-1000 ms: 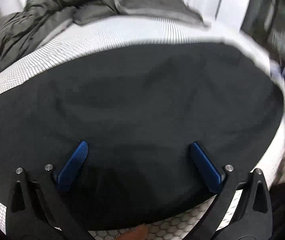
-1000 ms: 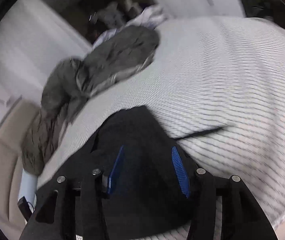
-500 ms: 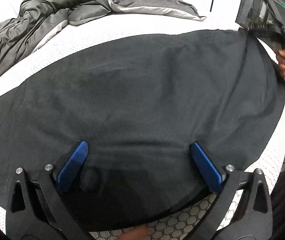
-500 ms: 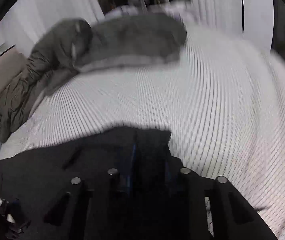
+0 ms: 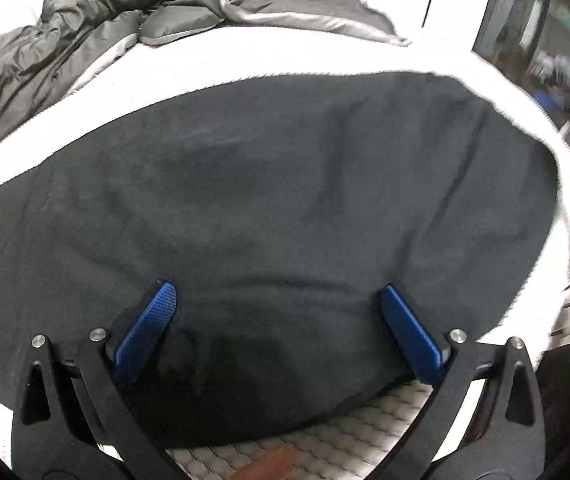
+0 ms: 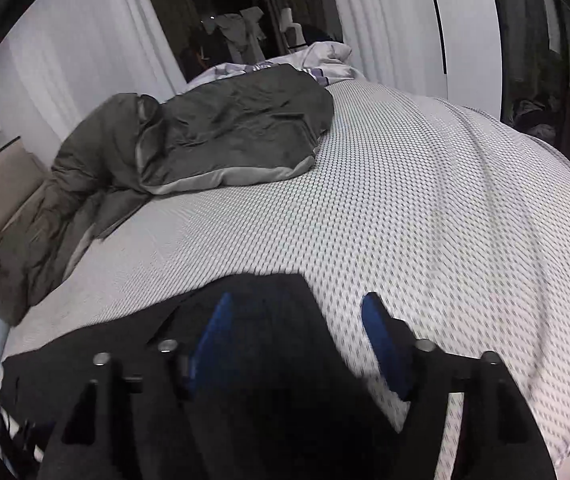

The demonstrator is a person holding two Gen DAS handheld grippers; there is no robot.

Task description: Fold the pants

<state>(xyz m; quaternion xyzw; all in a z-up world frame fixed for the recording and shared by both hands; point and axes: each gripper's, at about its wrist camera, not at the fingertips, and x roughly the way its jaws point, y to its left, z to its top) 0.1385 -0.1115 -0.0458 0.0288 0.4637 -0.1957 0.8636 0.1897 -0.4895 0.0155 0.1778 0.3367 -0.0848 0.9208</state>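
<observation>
You have no text, label, brand, number or sign to read in either view. Nothing printed shows on the fabrics or the walls, and the far background is too dark, blurred and small to make out any writing.
</observation>
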